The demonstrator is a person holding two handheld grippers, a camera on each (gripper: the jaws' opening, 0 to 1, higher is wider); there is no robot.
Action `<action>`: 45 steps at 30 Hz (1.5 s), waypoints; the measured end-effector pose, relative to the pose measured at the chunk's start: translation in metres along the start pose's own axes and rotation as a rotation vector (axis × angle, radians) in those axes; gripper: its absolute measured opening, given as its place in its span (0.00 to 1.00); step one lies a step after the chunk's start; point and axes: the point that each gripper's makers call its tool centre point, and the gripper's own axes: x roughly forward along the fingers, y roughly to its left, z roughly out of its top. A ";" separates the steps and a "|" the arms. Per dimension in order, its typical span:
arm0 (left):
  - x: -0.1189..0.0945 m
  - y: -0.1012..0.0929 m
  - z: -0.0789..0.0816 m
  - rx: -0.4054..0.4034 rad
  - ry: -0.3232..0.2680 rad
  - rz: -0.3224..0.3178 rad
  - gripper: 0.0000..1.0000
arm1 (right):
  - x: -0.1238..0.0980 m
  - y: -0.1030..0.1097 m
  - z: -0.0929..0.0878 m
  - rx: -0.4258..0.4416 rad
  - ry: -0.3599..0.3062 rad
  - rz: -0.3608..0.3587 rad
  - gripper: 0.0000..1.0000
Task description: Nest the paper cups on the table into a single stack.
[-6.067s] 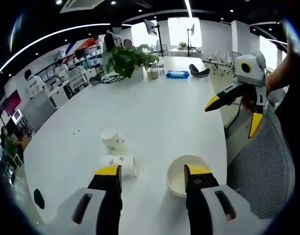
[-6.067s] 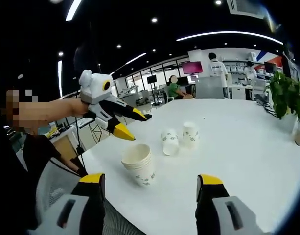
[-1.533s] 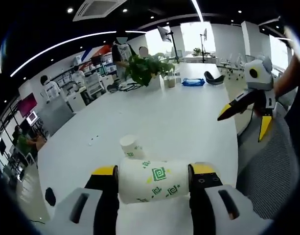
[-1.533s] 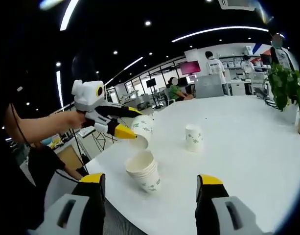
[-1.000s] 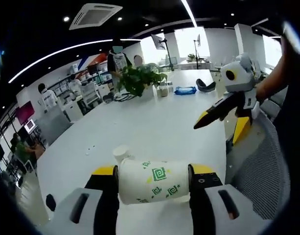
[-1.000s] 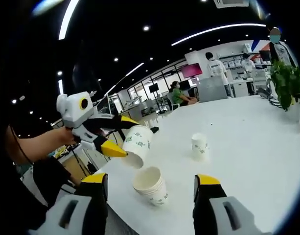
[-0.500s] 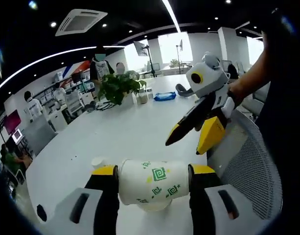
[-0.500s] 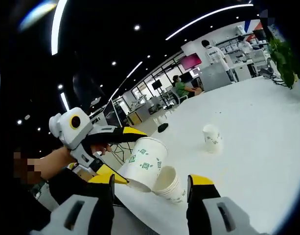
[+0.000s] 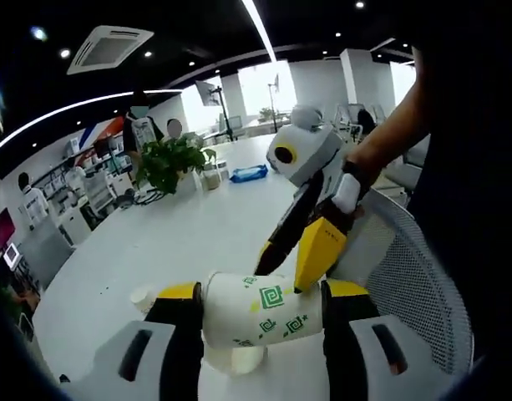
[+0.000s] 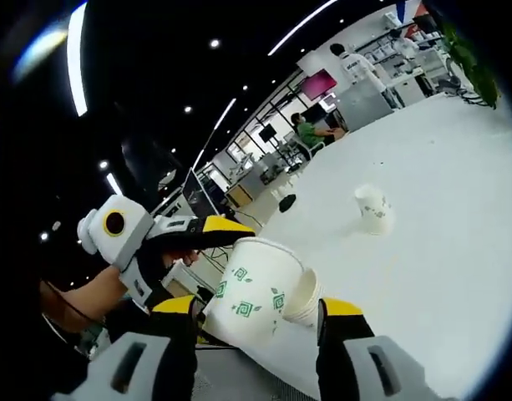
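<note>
My left gripper (image 9: 262, 294) is shut on a white paper cup (image 9: 264, 311) with green marks, held on its side above the table's near edge. Just below it a stack of nested cups (image 9: 235, 361) peeks out. A lone cup (image 9: 141, 298) stands to the left. My right gripper (image 9: 286, 261) hangs open just beyond the held cup. In the right gripper view the left gripper (image 10: 215, 274) holds the cup (image 10: 249, 292) with its mouth tilted toward the stack (image 10: 304, 296), and my right gripper (image 10: 257, 311) stands open on either side of them. The lone cup (image 10: 372, 209) stands farther out.
The white table (image 9: 172, 242) runs far back to a potted plant (image 9: 168, 159) and a blue packet (image 9: 249, 173). A mesh chair (image 9: 406, 284) sits at the table's near edge. The person's arm (image 9: 389, 134) reaches in. People work at desks in the background.
The left gripper picked up the cup that lay on its side and carried it over to the stack. The right gripper moved in close, and now straddles cup and stack.
</note>
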 end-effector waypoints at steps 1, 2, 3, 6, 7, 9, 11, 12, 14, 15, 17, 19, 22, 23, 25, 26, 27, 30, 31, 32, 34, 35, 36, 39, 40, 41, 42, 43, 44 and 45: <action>0.001 -0.002 0.001 0.006 -0.001 -0.008 0.55 | 0.000 0.000 0.000 0.010 0.000 0.002 0.56; 0.001 -0.002 0.001 0.007 -0.001 -0.011 0.55 | 0.001 -0.001 -0.001 0.019 0.003 0.005 0.56; 0.002 -0.003 0.001 0.010 -0.001 -0.017 0.55 | 0.001 -0.001 -0.002 0.027 0.008 0.007 0.56; 0.003 -0.006 0.002 0.010 -0.010 -0.029 0.55 | 0.003 -0.001 -0.004 0.034 0.021 0.010 0.56; 0.004 -0.006 0.002 0.012 -0.012 -0.032 0.55 | 0.003 -0.001 -0.005 0.037 0.027 0.012 0.56; 0.005 -0.009 0.004 0.015 -0.019 -0.041 0.55 | 0.004 -0.001 -0.006 0.042 0.031 0.014 0.56; 0.007 -0.011 0.006 0.020 -0.028 -0.048 0.55 | 0.005 -0.002 -0.008 0.064 0.039 0.016 0.55; 0.007 -0.011 0.006 0.021 -0.029 -0.050 0.55 | 0.005 -0.002 -0.008 0.069 0.039 0.018 0.55; 0.009 -0.015 0.008 0.032 -0.038 -0.061 0.55 | 0.006 -0.002 -0.009 0.094 0.045 0.026 0.53; 0.010 -0.016 0.008 0.038 -0.038 -0.063 0.55 | 0.006 -0.002 -0.010 0.098 0.047 0.027 0.51; 0.011 -0.018 0.007 0.046 -0.033 -0.068 0.55 | 0.006 -0.001 -0.012 0.110 0.059 0.032 0.48; 0.012 -0.018 0.007 0.054 -0.035 -0.069 0.55 | 0.006 0.000 -0.014 0.117 0.066 0.037 0.44; 0.012 -0.019 0.005 0.043 -0.030 -0.069 0.55 | 0.006 0.000 -0.015 0.117 0.072 0.034 0.43; 0.013 -0.019 0.005 0.040 -0.031 -0.069 0.55 | 0.006 -0.001 -0.016 0.121 0.073 0.033 0.42; 0.013 -0.019 0.004 0.032 -0.031 -0.068 0.55 | 0.006 -0.001 -0.017 0.126 0.075 0.033 0.42; 0.013 -0.019 0.003 0.028 -0.030 -0.068 0.55 | 0.006 -0.001 -0.017 0.125 0.075 0.032 0.42; 0.013 -0.019 0.003 0.027 -0.029 -0.068 0.55 | 0.006 -0.001 -0.018 0.125 0.078 0.031 0.41; 0.014 -0.020 0.001 0.018 -0.027 -0.067 0.55 | 0.006 -0.002 -0.019 0.124 0.080 0.024 0.40; 0.014 -0.020 0.001 0.014 -0.028 -0.070 0.54 | 0.006 -0.003 -0.020 0.122 0.080 0.023 0.40; 0.013 -0.020 0.001 0.009 -0.027 -0.073 0.50 | 0.006 -0.004 -0.020 0.118 0.082 0.018 0.39; 0.012 -0.018 0.000 -0.002 -0.026 -0.078 0.44 | 0.005 -0.007 -0.022 0.102 0.087 0.006 0.38; 0.011 -0.019 -0.001 -0.014 -0.023 -0.087 0.45 | 0.004 -0.007 -0.022 0.103 0.084 0.007 0.38; 0.011 -0.019 -0.001 -0.032 -0.022 -0.094 0.45 | 0.004 -0.007 -0.022 0.108 0.081 0.009 0.38; 0.009 -0.019 -0.003 -0.046 -0.019 -0.106 0.43 | 0.003 -0.007 -0.022 0.099 0.079 0.007 0.38; 0.008 -0.019 -0.004 -0.059 -0.017 -0.114 0.43 | 0.003 -0.007 -0.022 0.094 0.078 0.005 0.38; 0.007 -0.020 -0.003 -0.076 -0.019 -0.123 0.43 | 0.003 -0.008 -0.022 0.087 0.077 0.004 0.36; 0.006 -0.019 -0.003 -0.084 -0.022 -0.125 0.42 | 0.003 -0.008 -0.022 0.085 0.076 0.002 0.36; 0.006 -0.018 -0.003 -0.094 -0.022 -0.129 0.41 | 0.003 -0.008 -0.022 0.081 0.078 -0.001 0.36; 0.005 -0.017 -0.003 -0.099 -0.020 -0.129 0.41 | 0.003 -0.008 -0.022 0.079 0.076 -0.003 0.36; 0.004 -0.017 -0.003 -0.105 -0.021 -0.129 0.41 | 0.003 -0.009 -0.022 0.079 0.077 -0.004 0.36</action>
